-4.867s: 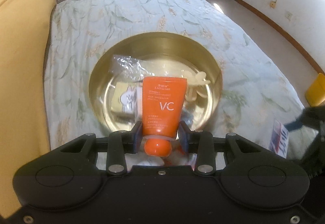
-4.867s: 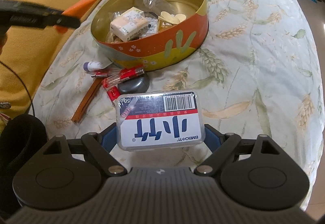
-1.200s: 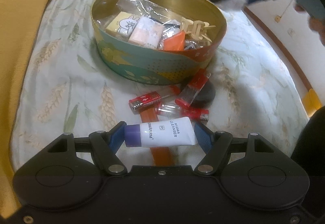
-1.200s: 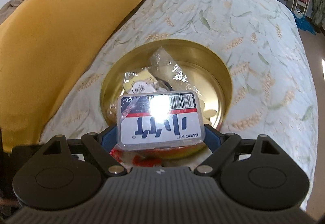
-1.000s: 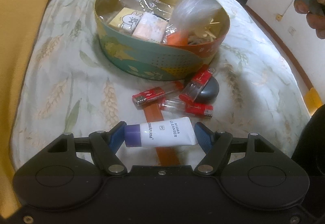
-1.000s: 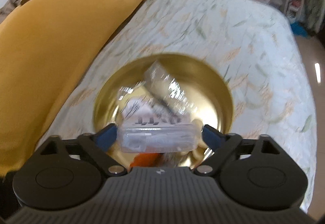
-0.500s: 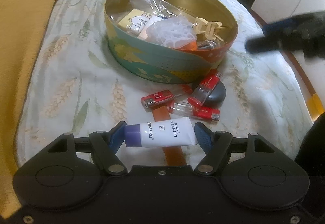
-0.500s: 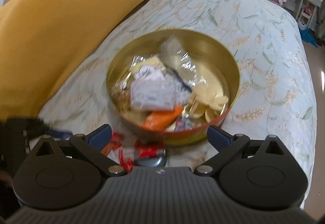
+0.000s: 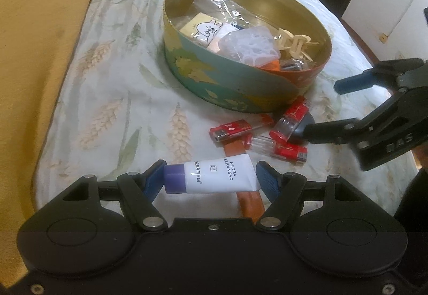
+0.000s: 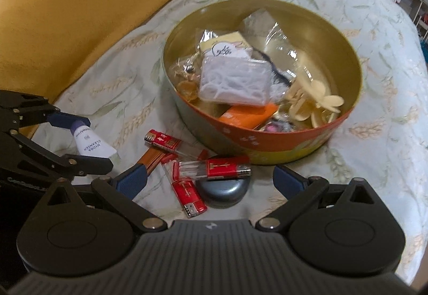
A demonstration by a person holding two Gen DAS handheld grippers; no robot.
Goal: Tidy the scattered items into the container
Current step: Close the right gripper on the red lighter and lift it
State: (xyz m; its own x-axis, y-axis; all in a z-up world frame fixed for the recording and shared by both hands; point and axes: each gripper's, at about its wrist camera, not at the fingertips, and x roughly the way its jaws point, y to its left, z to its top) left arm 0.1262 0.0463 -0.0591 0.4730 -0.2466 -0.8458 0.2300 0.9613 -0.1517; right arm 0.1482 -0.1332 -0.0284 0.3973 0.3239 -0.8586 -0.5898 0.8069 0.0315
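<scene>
The round tin (image 9: 240,91) (image 10: 281,145) stands on the bed, holding several items with a clear plastic box (image 9: 247,47) (image 10: 234,81) on top. My left gripper (image 9: 210,181) is shut on a white cleanser tube with a purple cap (image 9: 211,178) (image 10: 91,144), held above the bed near the tin. My right gripper (image 10: 210,178) is open and empty, low over three red lighters (image 10: 214,168) (image 9: 256,134) and a dark round compact (image 10: 224,189) in front of the tin. An orange strip (image 9: 248,201) (image 10: 152,157) lies under the lighters.
A yellow blanket (image 9: 34,35) (image 10: 88,0) runs along the left side of the bed. The flowered bedspread (image 9: 112,97) slopes off at the right toward the floor and a white wall (image 9: 388,0).
My right gripper opened over the tin and dropped the clear box into it, then came down toward the lighters. My left gripper keeps the tube and has drifted a little.
</scene>
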